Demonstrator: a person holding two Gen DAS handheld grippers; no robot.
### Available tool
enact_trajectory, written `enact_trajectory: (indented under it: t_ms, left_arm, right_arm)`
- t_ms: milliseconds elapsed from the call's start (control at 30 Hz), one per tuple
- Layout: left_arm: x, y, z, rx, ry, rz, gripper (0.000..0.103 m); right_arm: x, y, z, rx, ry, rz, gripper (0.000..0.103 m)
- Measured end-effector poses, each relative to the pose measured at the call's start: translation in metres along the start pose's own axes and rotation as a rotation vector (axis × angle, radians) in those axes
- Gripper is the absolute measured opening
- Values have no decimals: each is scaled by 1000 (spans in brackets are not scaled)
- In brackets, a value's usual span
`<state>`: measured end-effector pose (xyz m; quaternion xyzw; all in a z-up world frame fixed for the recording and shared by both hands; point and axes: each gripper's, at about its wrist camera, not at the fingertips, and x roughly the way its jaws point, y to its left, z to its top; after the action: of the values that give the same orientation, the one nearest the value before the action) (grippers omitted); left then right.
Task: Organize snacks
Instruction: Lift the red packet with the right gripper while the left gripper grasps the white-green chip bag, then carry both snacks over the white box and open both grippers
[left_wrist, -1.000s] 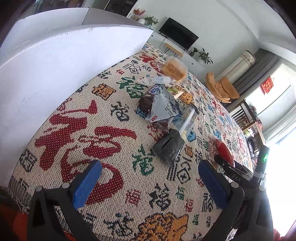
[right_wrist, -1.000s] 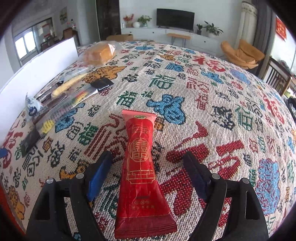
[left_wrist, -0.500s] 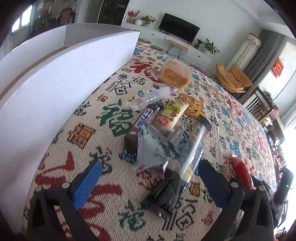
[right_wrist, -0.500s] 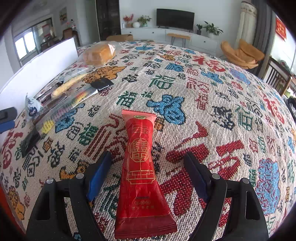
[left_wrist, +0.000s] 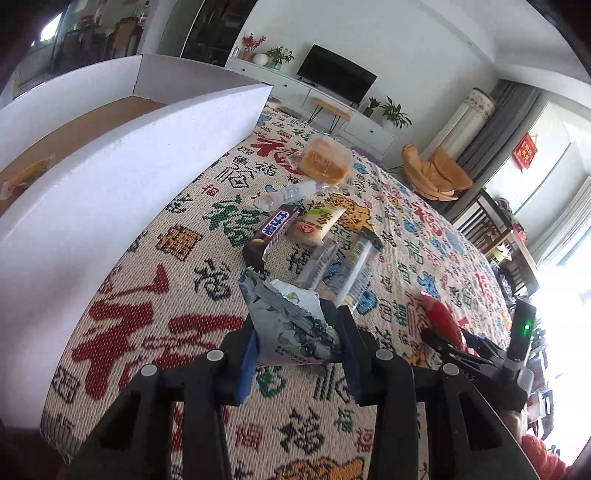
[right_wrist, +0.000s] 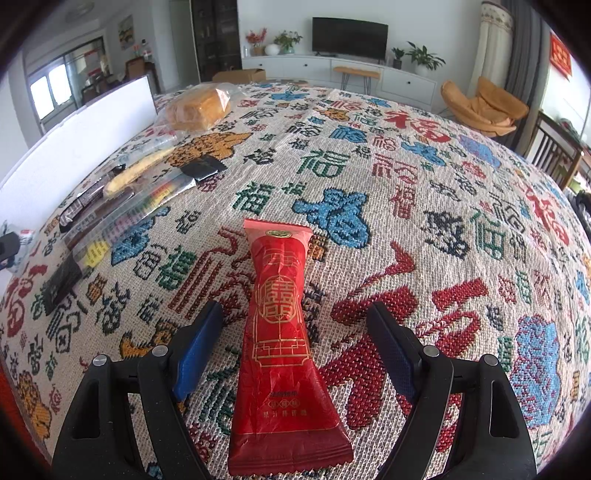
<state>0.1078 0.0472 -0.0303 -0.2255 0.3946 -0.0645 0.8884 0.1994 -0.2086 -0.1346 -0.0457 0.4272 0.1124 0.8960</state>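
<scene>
My left gripper is shut on a grey-blue floral snack packet and holds it above the patterned tablecloth. Beyond it lie a dark chocolate bar, a pale green-labelled snack, clear-wrapped packs, a small bottle and bagged bread. A white cardboard box stands at the left, open on top. My right gripper is open, its fingers on either side of a long red packet that lies on the cloth.
The table is covered by a woven cloth with coloured characters. The right gripper shows in the left wrist view at the right. In the right wrist view the snack row runs along the box wall.
My left gripper moved forward, shut on the floral packet and lifted it from the snack pile. The right gripper and the red packet have not moved.
</scene>
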Motion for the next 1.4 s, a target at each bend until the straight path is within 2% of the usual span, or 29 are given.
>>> enact_trajectory:
  t_ms: [67, 200, 233, 267, 300, 333, 433, 533, 633, 767, 867, 933, 1000, 1033, 1067, 1100, 1133, 1167, 1233, 1333, 1400]
  left_arm:
    - [-18, -2, -4, 5, -14, -11, 39]
    - [-52, -4, -4, 27, -68, -10, 39]
    - [-59, -3, -4, 22, -81, -16, 39]
    - [-66, -2, -3, 14, -91, -24, 39]
    - [-72, -1, -2, 6, -99, -30, 39]
    - [-78, 1, 0, -1, -108, -37, 39]
    - [-98, 11, 7, -31, -131, -64, 39]
    - [-115, 30, 25, -64, -152, -60, 39]
    - [-133, 60, 50, -106, -187, -9, 39]
    - [-146, 101, 81, -138, -195, 122, 39]
    - [-142, 129, 91, -167, -164, 216, 40]
    - [-135, 142, 92, -171, -138, 281, 41]
    - [-128, 151, 88, -169, -116, 347, 47]
    - [-123, 153, 87, -168, -106, 366, 58]
    - [-121, 154, 85, -170, -100, 376, 75]
    - [-120, 152, 82, -173, -104, 381, 82]
    - [-121, 151, 79, -174, -119, 384, 89]
    - [-122, 150, 76, -171, -135, 385, 92]
    - [-121, 145, 70, -159, -154, 382, 96]
    - [-124, 133, 57, -150, -182, 367, 96]
    - [-128, 119, 48, -148, -203, 330, 96]
  right_arm:
    - [1, -2, 1, 5, 6, 38, 87]
    - [4, -6, 20, -13, 144, 88, 83]
    - [6, -7, 24, -7, 173, 96, 77]
    - [8, -7, 26, -5, 202, 93, 63]
    - [7, -6, 28, -22, 202, 39, 23]
    - [8, -7, 29, -21, 221, 40, 15]
    - [4, -12, 33, 58, 233, 87, 14]
    - [-17, 5, 48, 85, 170, 153, 14]
    - [-46, 49, 78, 71, 97, 273, 14]
    - [-81, 142, 130, -22, 11, 454, 14]
    - [-95, 219, 161, -82, 2, 596, 14]
    - [-95, 266, 171, -112, 11, 661, 14]
    - [-87, 307, 176, -151, 13, 668, 15]
    - [-80, 324, 177, -166, 14, 665, 19]
    - [-72, 338, 177, -181, 17, 658, 21]
    - [-64, 349, 174, -196, 21, 645, 38]
    - [-58, 354, 171, -204, 27, 625, 61]
    - [-56, 354, 168, -203, 17, 608, 66]
    - [-59, 343, 157, -204, -28, 585, 66]
    - [-62, 304, 143, -227, -85, 511, 68]
    - [-64, 271, 132, -232, -123, 441, 74]
